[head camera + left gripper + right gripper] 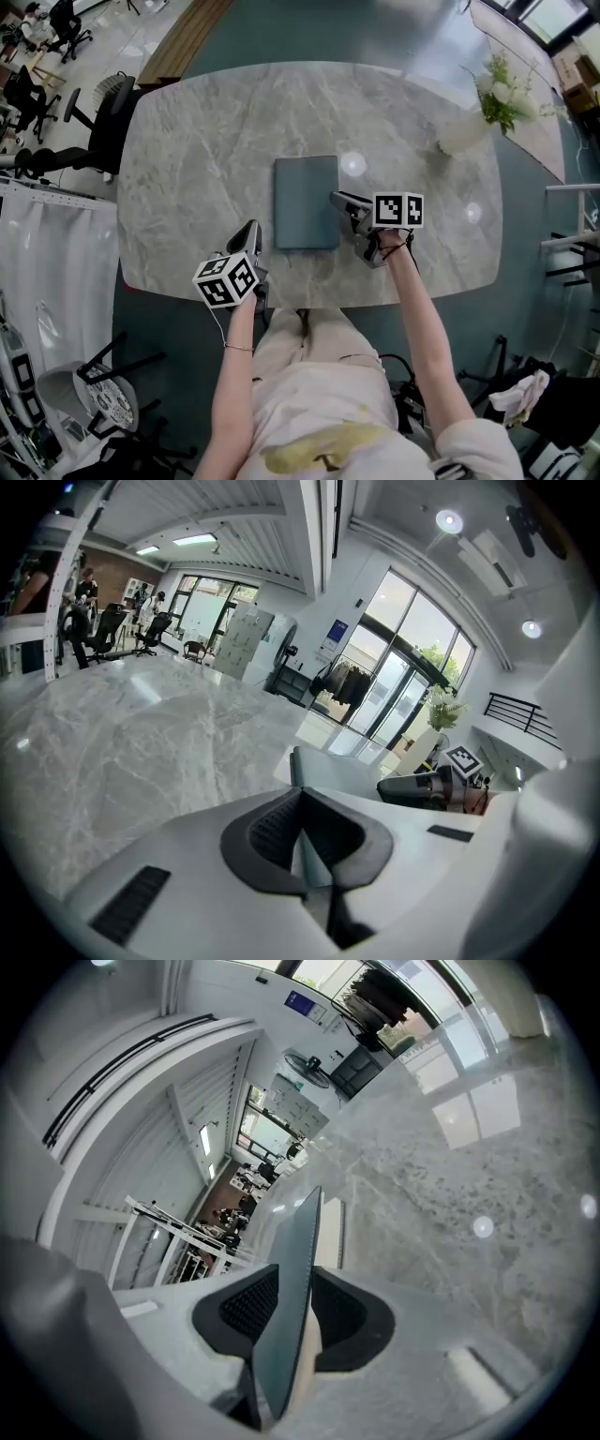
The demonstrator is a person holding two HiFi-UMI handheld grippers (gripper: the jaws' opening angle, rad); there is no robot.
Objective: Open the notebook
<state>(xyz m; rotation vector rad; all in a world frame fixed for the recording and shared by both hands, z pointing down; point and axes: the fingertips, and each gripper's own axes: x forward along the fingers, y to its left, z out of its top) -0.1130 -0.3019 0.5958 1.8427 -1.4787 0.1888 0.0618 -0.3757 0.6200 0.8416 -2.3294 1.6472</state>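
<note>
The notebook (pixel 305 202) is lying flat at the middle of the table (pixel 187 131), its long axis running up and down the head view. The right gripper (pixel 337 201) is sitting at the middle of its right long edge, pointing toward the left of the frame, straight across that axis. In the right gripper view its 2 jaws are standing on either side of that edge, and the pads look to be pressing on the dark cover and some pale pages. How many pages are caught is not clear.

The left gripper (pixel 253 231) is waiting just beside the lower left corner, apparently not touching it, with its jaws together and nothing between them.

So the right one is the nearer and already on the free edge. The cover probably has to swing up and over toward frame left, hinging along the left long edge.
</note>
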